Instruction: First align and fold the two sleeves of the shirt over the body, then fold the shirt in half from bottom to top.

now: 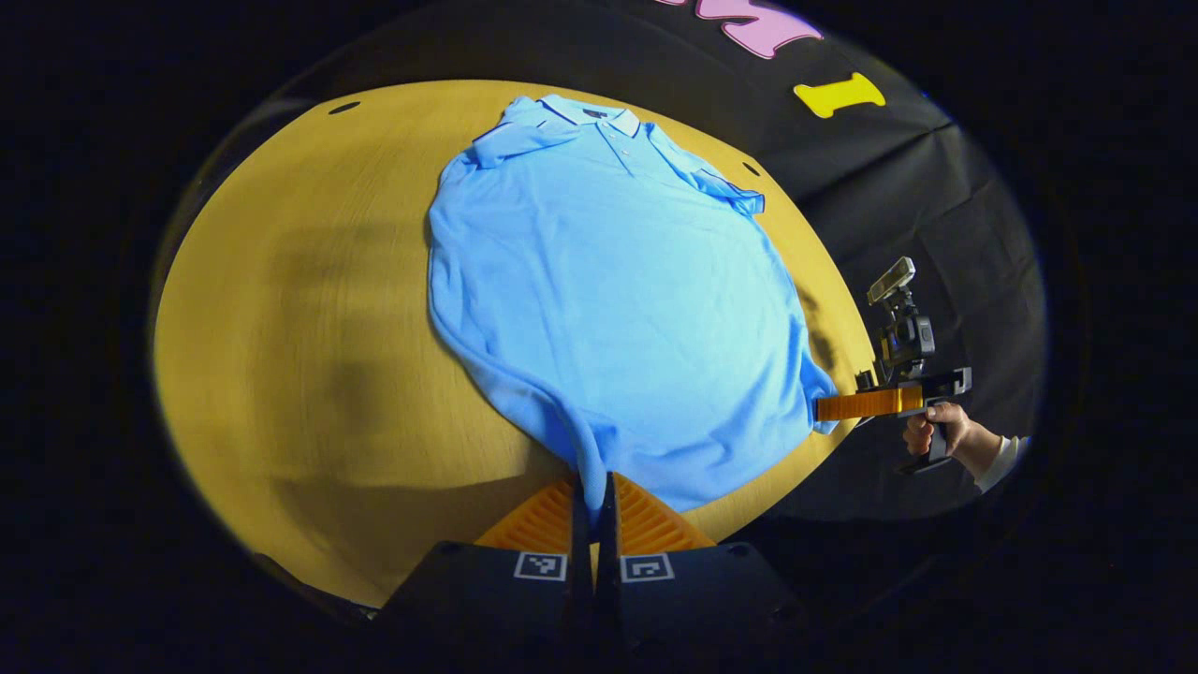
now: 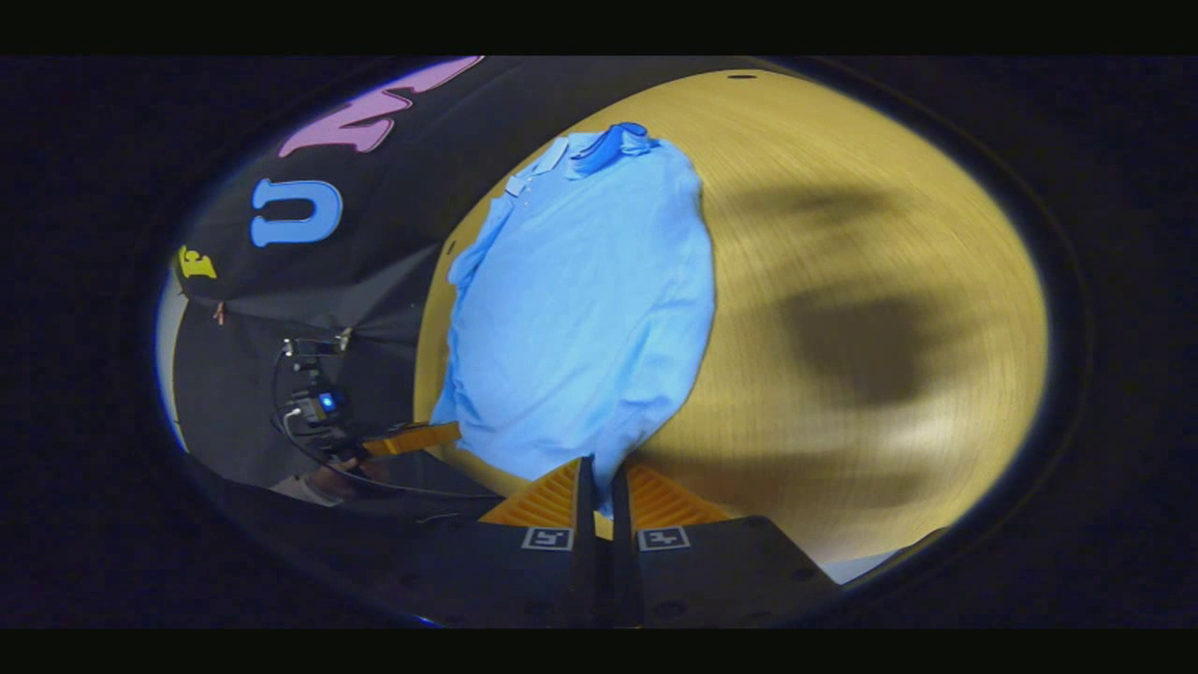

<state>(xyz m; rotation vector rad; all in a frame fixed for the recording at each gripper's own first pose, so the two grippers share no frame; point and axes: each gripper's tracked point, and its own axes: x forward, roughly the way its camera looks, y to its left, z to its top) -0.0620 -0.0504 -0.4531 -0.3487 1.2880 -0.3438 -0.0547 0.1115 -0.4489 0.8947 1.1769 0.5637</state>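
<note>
On the left of the left gripper view lies bare round wooden table (image 1: pixel 281 374), crossed only by soft shadows. To its right the light blue polo shirt (image 1: pixel 608 309) is spread face up over the table's middle, collar (image 1: pixel 585 114) at the far side, both short sleeves (image 1: pixel 510 145) already turned in over the shoulders. The left gripper (image 1: pixel 591 510) has its jaws pressed together on a bottom corner of the hem, the cloth drawn up in a ridge toward them. Further right, the right gripper (image 1: pixel 824 407), held by a hand (image 1: pixel 941 432), pinches the other bottom corner at the table's edge; in the right gripper view (image 2: pixel 599 491) its jaws are likewise closed on blue fabric.

The shirt looks like a light, limp knit: it should drape and sag between the two grips, and a corner may slip unless plenty of cloth is held. The hem corners seem the right hold for carrying the bottom up to the collar.

The path across the table looks unobstructed. The booth's black cloth wall (image 1: pixel 936 215) hangs close behind.
</note>
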